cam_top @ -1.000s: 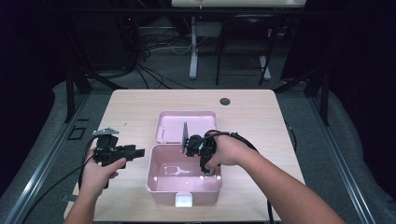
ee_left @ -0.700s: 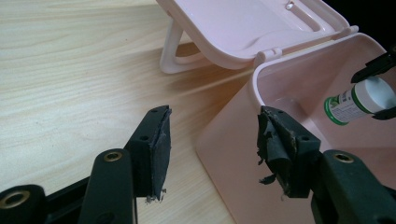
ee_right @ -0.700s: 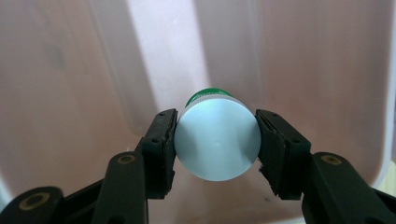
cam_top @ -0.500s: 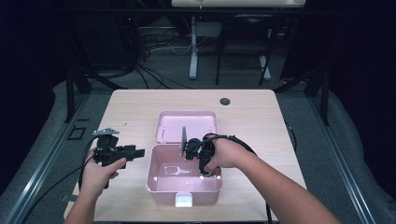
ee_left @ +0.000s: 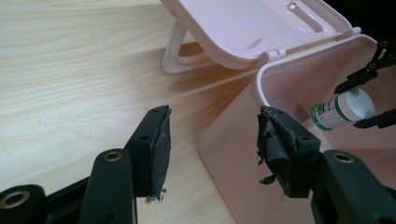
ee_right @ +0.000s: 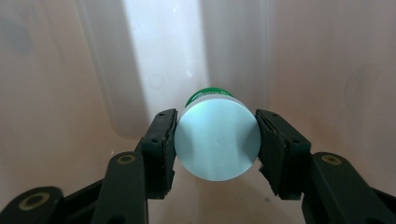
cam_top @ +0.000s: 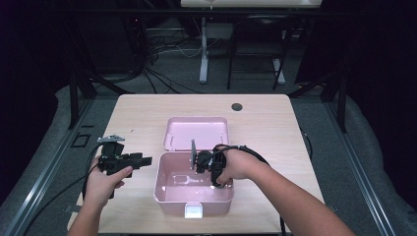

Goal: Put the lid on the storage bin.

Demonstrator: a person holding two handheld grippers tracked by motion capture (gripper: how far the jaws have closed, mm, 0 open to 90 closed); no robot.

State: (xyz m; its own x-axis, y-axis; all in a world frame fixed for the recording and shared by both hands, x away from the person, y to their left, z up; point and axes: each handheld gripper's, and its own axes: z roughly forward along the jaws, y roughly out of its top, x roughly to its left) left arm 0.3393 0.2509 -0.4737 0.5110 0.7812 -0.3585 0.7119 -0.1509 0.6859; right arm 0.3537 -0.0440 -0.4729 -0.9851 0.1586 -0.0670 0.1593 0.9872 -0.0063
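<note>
An open pink box (cam_top: 169, 199) stands mid-table, its lid (cam_top: 196, 132) laid back flat behind it. My right gripper (cam_top: 197, 162) reaches down inside the box. It is shut on a small bottle (ee_right: 217, 142) with a white cap and a green label, the pads pressing both sides of the cap. The left gripper view shows the same bottle (ee_left: 343, 109) held just inside the box wall (ee_left: 243, 140). My left gripper (cam_top: 146, 160) hovers beside the box's left wall, open, with nothing between its pads (ee_left: 159, 140).
A white latch (cam_top: 195, 211) sits on the box's front wall. A dark round grommet (cam_top: 237, 106) marks the table's far side. Bare wood (cam_top: 137, 118) lies left of and behind the lid. Cables and stand legs (cam_top: 203, 54) are on the floor beyond the table.
My right gripper has moved a little left and lower into the box with the bottle. The left gripper has stayed put.
</note>
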